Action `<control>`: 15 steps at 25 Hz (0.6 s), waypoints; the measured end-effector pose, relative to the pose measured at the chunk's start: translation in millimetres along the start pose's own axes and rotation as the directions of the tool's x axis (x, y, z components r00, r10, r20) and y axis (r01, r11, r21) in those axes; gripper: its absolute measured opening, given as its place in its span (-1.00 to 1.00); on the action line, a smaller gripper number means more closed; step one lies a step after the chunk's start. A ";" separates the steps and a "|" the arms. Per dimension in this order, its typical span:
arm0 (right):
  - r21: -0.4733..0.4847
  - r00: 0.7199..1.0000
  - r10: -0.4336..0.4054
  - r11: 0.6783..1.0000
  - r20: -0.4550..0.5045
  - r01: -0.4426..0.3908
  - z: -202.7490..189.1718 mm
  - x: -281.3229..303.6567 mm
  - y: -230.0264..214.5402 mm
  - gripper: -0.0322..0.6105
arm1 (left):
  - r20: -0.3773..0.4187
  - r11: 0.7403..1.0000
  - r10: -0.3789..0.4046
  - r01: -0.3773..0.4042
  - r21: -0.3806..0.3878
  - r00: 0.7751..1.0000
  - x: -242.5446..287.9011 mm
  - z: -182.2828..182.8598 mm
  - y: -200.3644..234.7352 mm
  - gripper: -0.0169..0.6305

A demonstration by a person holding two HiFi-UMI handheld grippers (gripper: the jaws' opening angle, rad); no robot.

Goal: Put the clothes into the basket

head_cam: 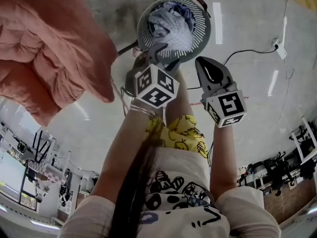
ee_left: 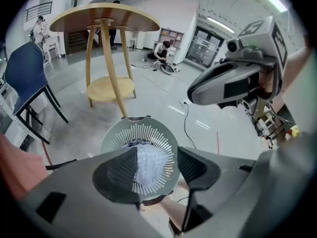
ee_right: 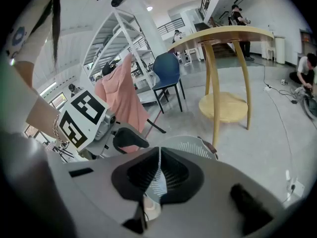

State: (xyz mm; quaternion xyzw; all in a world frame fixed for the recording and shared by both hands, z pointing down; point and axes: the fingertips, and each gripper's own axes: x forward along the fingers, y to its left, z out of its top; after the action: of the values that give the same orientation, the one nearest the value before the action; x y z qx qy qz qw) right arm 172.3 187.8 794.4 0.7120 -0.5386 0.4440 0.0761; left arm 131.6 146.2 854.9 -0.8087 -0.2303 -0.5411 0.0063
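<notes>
"Grey slatted plastic, top of the head view: is that the laundry basket (head_cam: 200,31)?" asks the desk.

"Yes. It stands on the pale polished floor (head_cam: 257,98) and holds a heap of blue-and-white clothes (head_cam: 171,24)," says the photographer.

"And the left gripper (head_cam: 162,57)?"

"Released. Its jaws stand wide apart with nothing between the pads. It points steeply down. The clothes lie below and beyond its tips, not touching them. In the left gripper view the checked fabric shows straight through the gap between the jaws."

"The right gripper (head_cam: 202,63)?"

"Clenched, jaws pressed together on nothing. It hangs just beside the left one, on its right. Its tip is aimed towards the basket's near rim but is apart from it."

"Any other cloth in frame?"

"A salmon-pink garment (head_cam: 49,48) fills the upper left of the head view, well apart from both grippers. In the right gripper view it hangs beside a blue chair (ee_right: 166,73), with a round wooden table (ee_right: 223,36) to the right."
</notes>
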 end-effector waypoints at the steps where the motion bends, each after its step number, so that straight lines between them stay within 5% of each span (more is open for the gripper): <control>1: 0.002 1.000 0.000 1.000 0.000 0.000 0.3 0.2 1.0 -0.80 | -0.007 1.000 -0.001 0.001 0.002 1.000 -0.8 -2.4 1.8 -0.20; 10: -0.009 1.000 0.000 1.000 -0.002 0.000 2.7 1.7 3.9 -0.80 | 0.006 1.000 0.022 -0.022 0.006 1.000 -13.7 -1.8 12.5 -0.23; 15: -0.035 1.000 -0.001 0.999 0.012 0.001 18.8 -3.2 8.9 -0.80 | 0.043 0.996 0.059 -0.062 0.059 0.997 -37.8 10.2 22.7 -0.67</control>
State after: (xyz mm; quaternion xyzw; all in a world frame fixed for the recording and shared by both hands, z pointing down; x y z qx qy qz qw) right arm 175.0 175.4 777.7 0.7134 -0.5465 0.4301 0.0856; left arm 137.4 114.7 822.9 -0.8259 -0.2221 -0.5166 0.0424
